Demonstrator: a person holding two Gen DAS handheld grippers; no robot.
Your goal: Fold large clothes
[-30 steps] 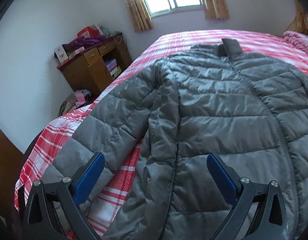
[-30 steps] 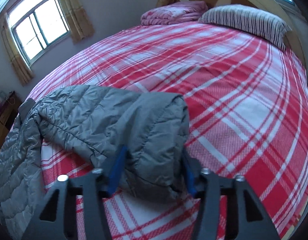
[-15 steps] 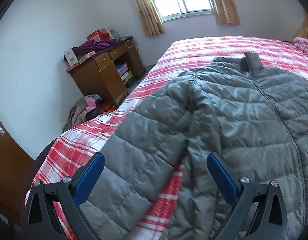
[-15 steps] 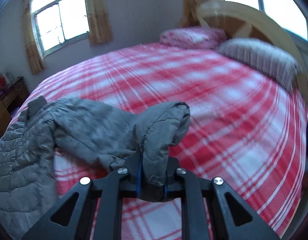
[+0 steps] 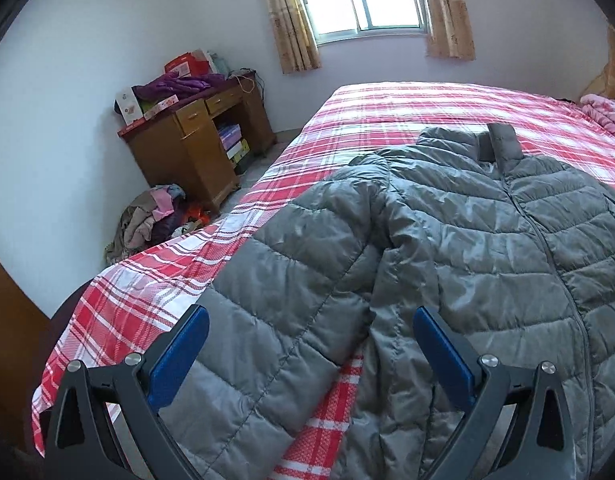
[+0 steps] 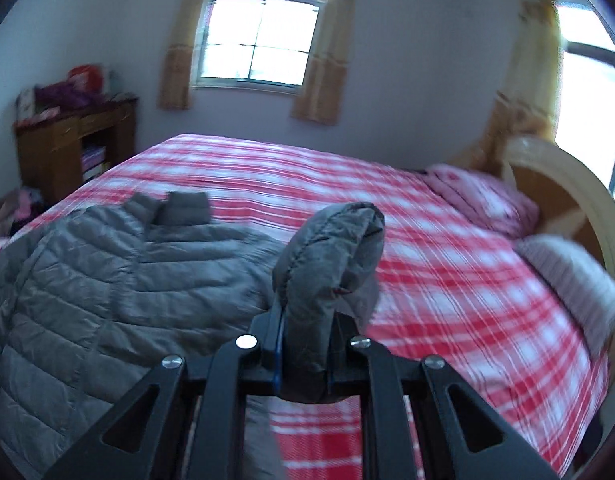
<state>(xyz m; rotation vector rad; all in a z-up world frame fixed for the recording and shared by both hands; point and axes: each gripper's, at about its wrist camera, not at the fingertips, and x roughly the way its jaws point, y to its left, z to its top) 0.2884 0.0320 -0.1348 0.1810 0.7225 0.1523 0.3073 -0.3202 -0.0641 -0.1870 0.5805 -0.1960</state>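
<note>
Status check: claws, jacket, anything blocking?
Right claw shut on jacket cuff, sleeve lifted off bed. Left claw open, over other sleeve, gripping nothing. Jacket flat, zipped. Nothing in the way.

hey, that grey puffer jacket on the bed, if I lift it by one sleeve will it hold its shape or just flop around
Probably flop: the sleeve cuff pinched in the right gripper already bends over limply above the jaws. The quilted, puffy jacket looks light for its bulk, so it should lift easily. Its smooth, slightly shiny shell may slide on the plaid bedspread.
</note>
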